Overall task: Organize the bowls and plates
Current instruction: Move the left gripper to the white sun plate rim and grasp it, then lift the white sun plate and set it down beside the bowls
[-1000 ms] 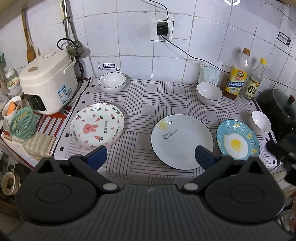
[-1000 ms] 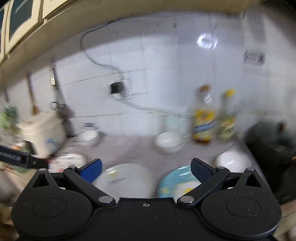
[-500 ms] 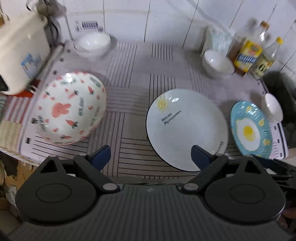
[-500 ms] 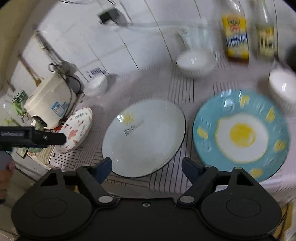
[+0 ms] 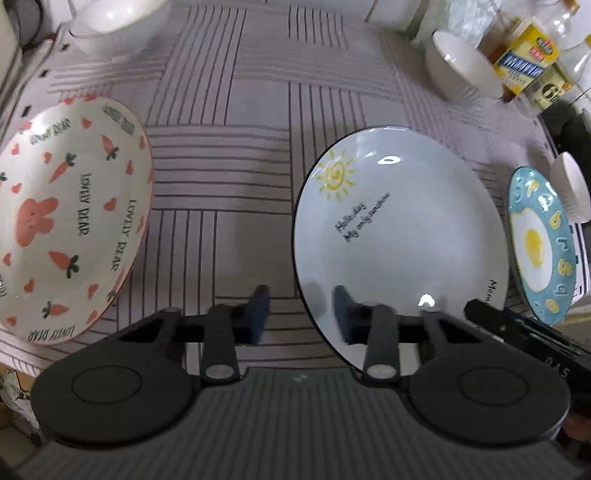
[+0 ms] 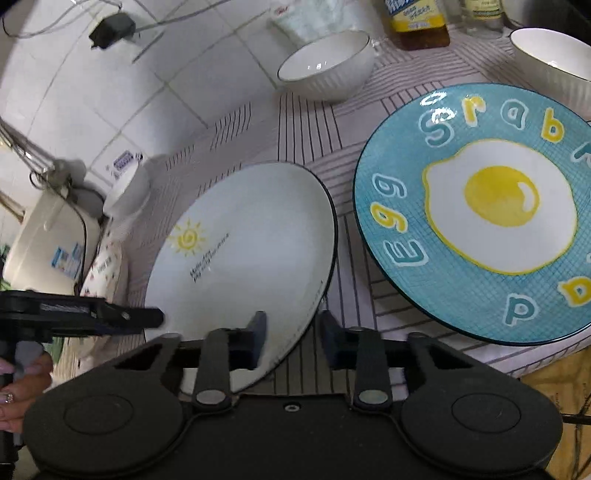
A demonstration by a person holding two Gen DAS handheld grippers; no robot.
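A white plate with a sun drawing [image 5: 399,236] lies mid-table; it also shows in the right wrist view [image 6: 243,258]. My left gripper [image 5: 301,317] is open, its jaws straddling the plate's near left rim. My right gripper [image 6: 290,338] is open, its jaws straddling the plate's near right rim. A pink rabbit-and-carrot plate [image 5: 62,221] lies at the left. A blue fried-egg plate [image 6: 484,210] lies at the right, also seen in the left wrist view [image 5: 541,247]. White bowls stand at the back left [image 5: 114,18], back middle [image 6: 327,66] and far right [image 6: 554,59].
A striped cloth [image 5: 229,155] covers the table. Oil bottles [image 5: 524,62] stand at the back right. A rice cooker [image 6: 48,240] stands at the left by the tiled wall. A dark pot [image 5: 569,125] sits at the far right.
Both grippers have dropped down and forward to the sun plate's near edge. Both jaw pairs have narrowed from wide open to a smaller gap around the rim.
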